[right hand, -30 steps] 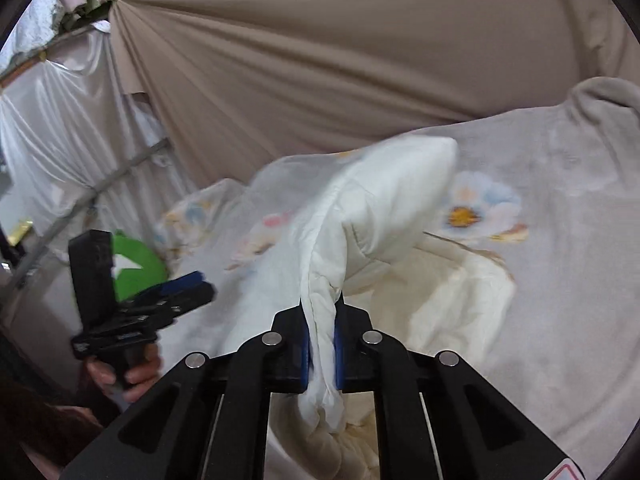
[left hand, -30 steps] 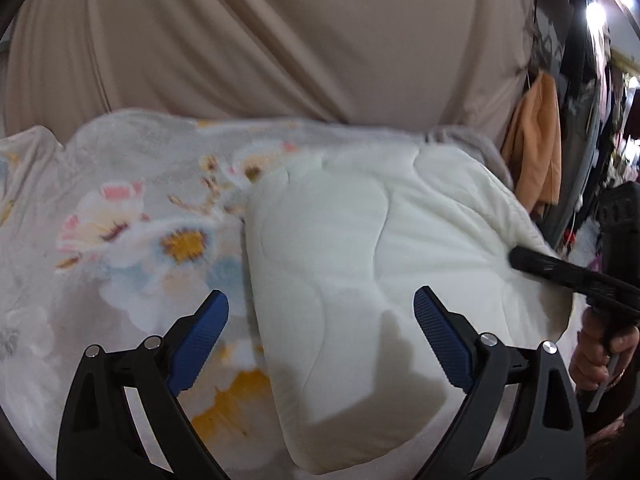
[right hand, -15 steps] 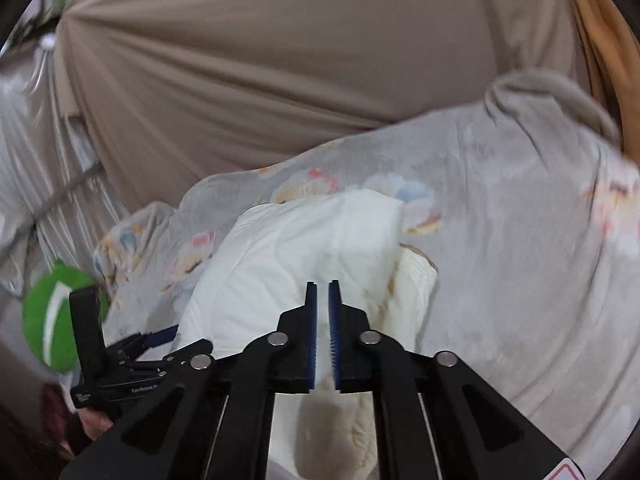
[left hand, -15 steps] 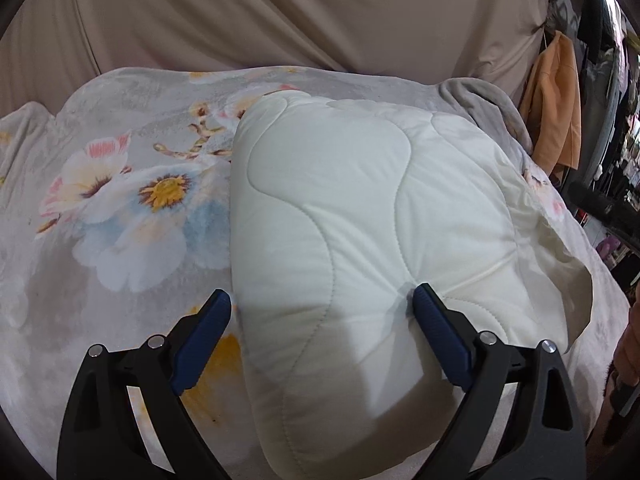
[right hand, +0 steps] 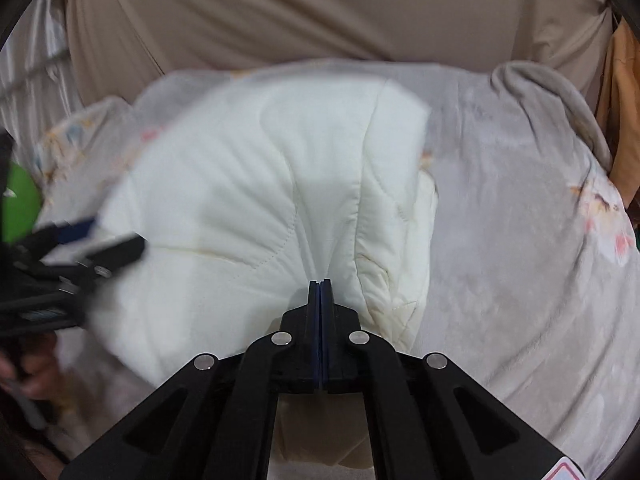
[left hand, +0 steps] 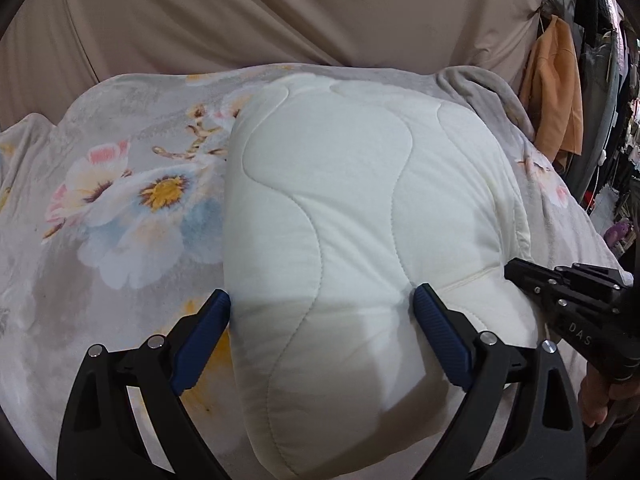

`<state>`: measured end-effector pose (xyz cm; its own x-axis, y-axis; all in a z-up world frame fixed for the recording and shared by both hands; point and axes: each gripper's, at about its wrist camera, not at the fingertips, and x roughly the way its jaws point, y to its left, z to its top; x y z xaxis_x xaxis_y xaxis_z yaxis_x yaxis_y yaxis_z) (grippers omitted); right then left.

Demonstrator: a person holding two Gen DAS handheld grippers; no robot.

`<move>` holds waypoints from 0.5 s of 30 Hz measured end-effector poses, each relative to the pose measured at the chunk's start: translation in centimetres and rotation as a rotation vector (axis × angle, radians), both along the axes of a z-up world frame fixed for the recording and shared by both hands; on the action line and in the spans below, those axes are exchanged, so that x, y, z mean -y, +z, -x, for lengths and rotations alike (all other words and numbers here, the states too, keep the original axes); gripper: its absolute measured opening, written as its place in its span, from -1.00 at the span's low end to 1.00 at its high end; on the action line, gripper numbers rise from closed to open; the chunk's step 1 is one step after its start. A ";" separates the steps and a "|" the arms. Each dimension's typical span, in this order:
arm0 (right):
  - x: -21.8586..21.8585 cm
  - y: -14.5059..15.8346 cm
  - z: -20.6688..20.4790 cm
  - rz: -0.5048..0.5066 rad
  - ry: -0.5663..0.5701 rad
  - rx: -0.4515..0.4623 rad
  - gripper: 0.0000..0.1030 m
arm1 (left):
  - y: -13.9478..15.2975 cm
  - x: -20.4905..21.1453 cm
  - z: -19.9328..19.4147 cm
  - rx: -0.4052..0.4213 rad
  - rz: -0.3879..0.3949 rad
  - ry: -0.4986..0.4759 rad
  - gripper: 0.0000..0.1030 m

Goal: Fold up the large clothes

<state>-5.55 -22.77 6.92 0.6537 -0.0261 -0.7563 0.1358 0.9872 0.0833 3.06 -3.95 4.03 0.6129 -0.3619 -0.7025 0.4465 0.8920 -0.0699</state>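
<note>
Two grippers work at a white quilted garment (left hand: 344, 240) lying folded in a thick bundle on a floral blanket (left hand: 120, 208), near its front edge. Left gripper (left hand: 322, 320): jaws spread wide, straddling the bundle's near end, both blue pads touching it. Right gripper (right hand: 319, 292): jaws closed together at the bundle's near edge; blur makes it hard to tell whether any fabric is pinched. Beige curtain (left hand: 280, 12) hangs behind.
</note>
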 end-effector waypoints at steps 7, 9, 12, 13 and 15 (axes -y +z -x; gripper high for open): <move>-1.4 1.1 4.1 -0.020 0.066 0.013 -1.00 | 1.0 -1.2 2.2 -0.005 0.001 -0.023 0.74; -1.5 -1.9 3.3 -0.028 0.062 -0.056 -1.00 | 0.1 -1.0 2.4 -0.032 -0.008 -0.042 0.77; -1.3 -3.2 3.2 -0.066 0.047 -0.066 -1.00 | -1.9 -0.7 1.9 -0.072 -0.020 -0.022 0.80; -1.3 -2.6 3.4 -0.075 0.051 -0.058 -1.00 | -1.9 -0.8 1.8 -0.069 -0.023 -0.016 0.80; -0.4 -0.9 4.2 -0.132 0.054 -0.029 -1.00 | -1.2 -1.3 2.0 -0.073 -0.008 -0.017 0.79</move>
<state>-9.74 -22.34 5.97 0.6295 0.1091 -0.7693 0.0875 0.9739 0.2097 1.08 -2.61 2.79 0.5535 -0.3661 -0.7481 0.4555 0.8851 -0.0961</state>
